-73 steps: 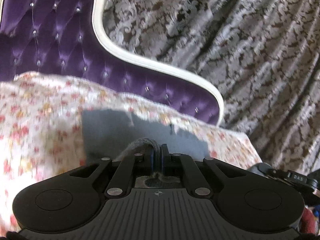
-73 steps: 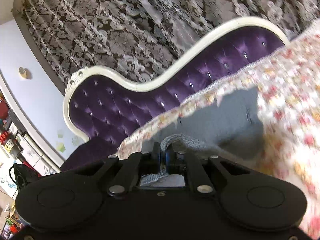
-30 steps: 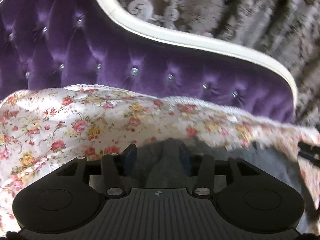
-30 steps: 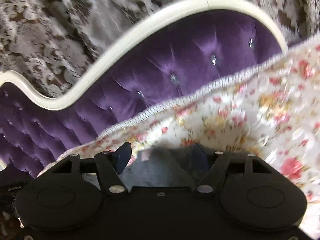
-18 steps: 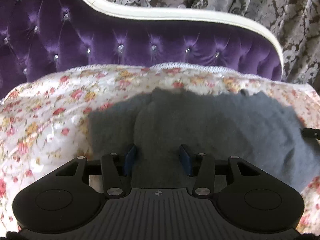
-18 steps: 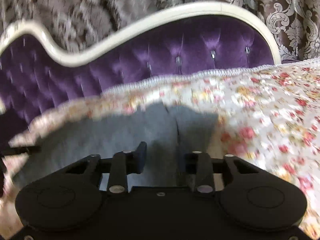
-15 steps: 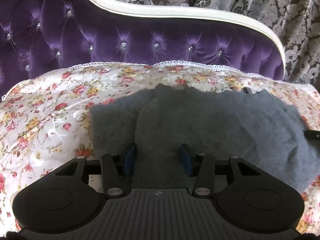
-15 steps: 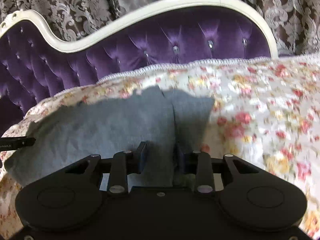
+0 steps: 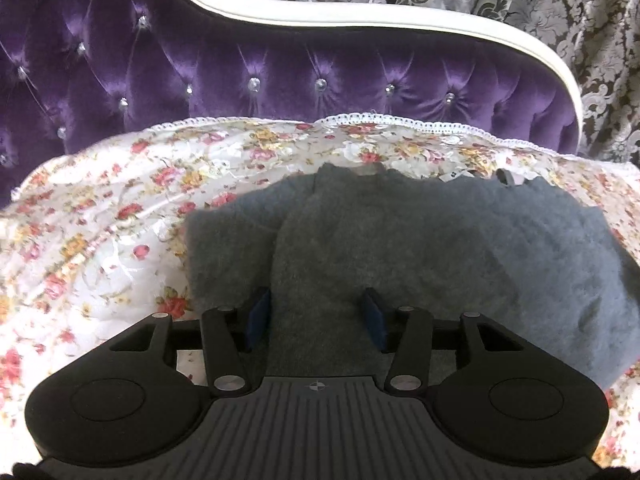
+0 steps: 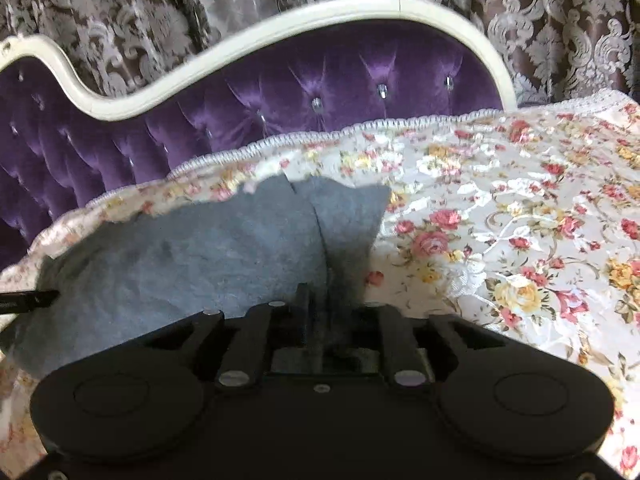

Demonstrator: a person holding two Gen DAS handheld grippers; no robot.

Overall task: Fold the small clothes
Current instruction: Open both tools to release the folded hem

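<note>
So there's a grey knit garment lying spread out on a floral bedspread, up near the far edge where the white lace trim meets a purple tufted headboard with a cream frame. Behind that hangs a brown-and-silver damask curtain.

The left tongs are wide apart, blue pads showing, and they straddle the near edge of the grey fabric without pinching any of it. A folded-over layer sits on top in the middle, with a flatter flap poking out to the left of it.

From the right wrist view, the right tongs are squeezed together with a bit of the grey garment caught between them, right at the seam where the darker right-hand flap meets the main panel. The fabric ridges up a little there. The bedspread runs off to the right, and a thin black tip of something pokes in at the left edge, touching the garment's side. Can't tell what it is.
</note>
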